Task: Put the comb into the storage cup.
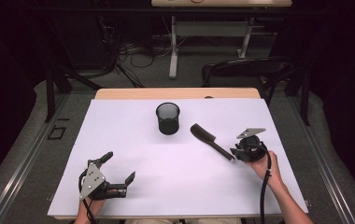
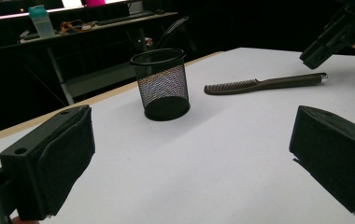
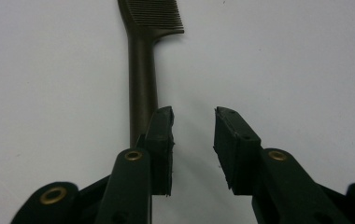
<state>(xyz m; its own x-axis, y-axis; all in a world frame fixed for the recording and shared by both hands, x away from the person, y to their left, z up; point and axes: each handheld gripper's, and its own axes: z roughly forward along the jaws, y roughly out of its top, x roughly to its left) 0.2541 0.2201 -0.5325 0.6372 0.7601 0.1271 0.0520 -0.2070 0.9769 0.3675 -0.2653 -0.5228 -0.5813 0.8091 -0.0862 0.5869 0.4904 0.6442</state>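
Right gripper [image 1: 234, 152] first: its jaws stand partly apart with nothing between them, and in the right gripper view the comb [image 3: 144, 60] lies just ahead, its handle running under and past my left-hand jaw rather than through the gap, so I have no hold on it yet. Left gripper [image 1: 119, 170] rests near the table's front edge, well away on the far side from the comb, jaws wide and empty. Ahead of both, and between them, stands the black mesh cup [image 1: 168, 118], upright and with nothing in it as far as I can tell. I judge the job to be at its very start: the comb is flat on the table [image 1: 133, 135], teeth end pointing toward the cup, and grasping, lifting and dropping it into the cup all remain, if that is where it goes. White covering spreads over the tabletop, with a wooden edge showing at the far side. Beyond it the room is dark, with a desk frame, loose cables on the floor and a chair.
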